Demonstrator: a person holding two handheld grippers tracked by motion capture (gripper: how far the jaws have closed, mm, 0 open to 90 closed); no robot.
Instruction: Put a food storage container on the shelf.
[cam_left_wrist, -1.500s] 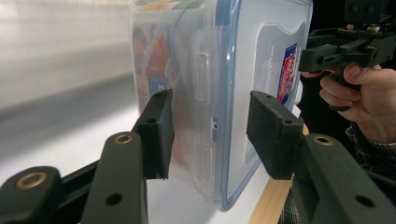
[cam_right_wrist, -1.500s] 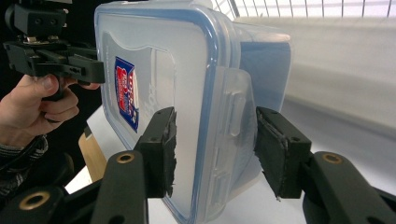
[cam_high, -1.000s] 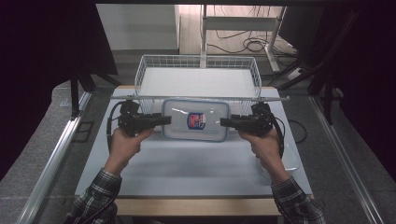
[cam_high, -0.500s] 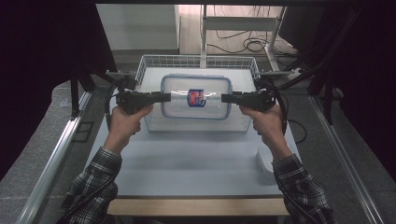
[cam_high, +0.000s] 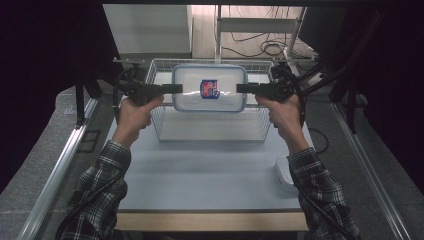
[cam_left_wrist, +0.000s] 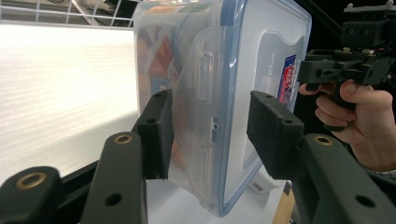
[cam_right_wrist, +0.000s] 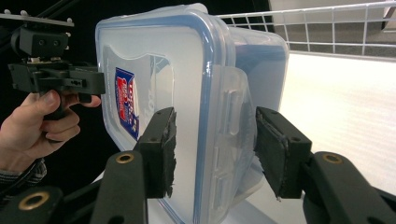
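Evidently rigid, slick lidded food container (cam_high: 210, 88) | left gripper (cam_high: 176, 89), right gripper (cam_high: 241, 89) clamp opposite end latches | hold level

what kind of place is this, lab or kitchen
Most likely a lab or recording workspace, not a kitchen: a bare white table framed by metal rails, loose cables on the floor behind, and dark curtains at the sides.

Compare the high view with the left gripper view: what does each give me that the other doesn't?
High view alone: the whole wire basket, the table, both plaid sleeves, and the container held above the basket. Left gripper view alone: the left gripper close up, its jaws clamped across the container's side latch, lid to base. Both: the container's label and the right gripper holding the opposite end.
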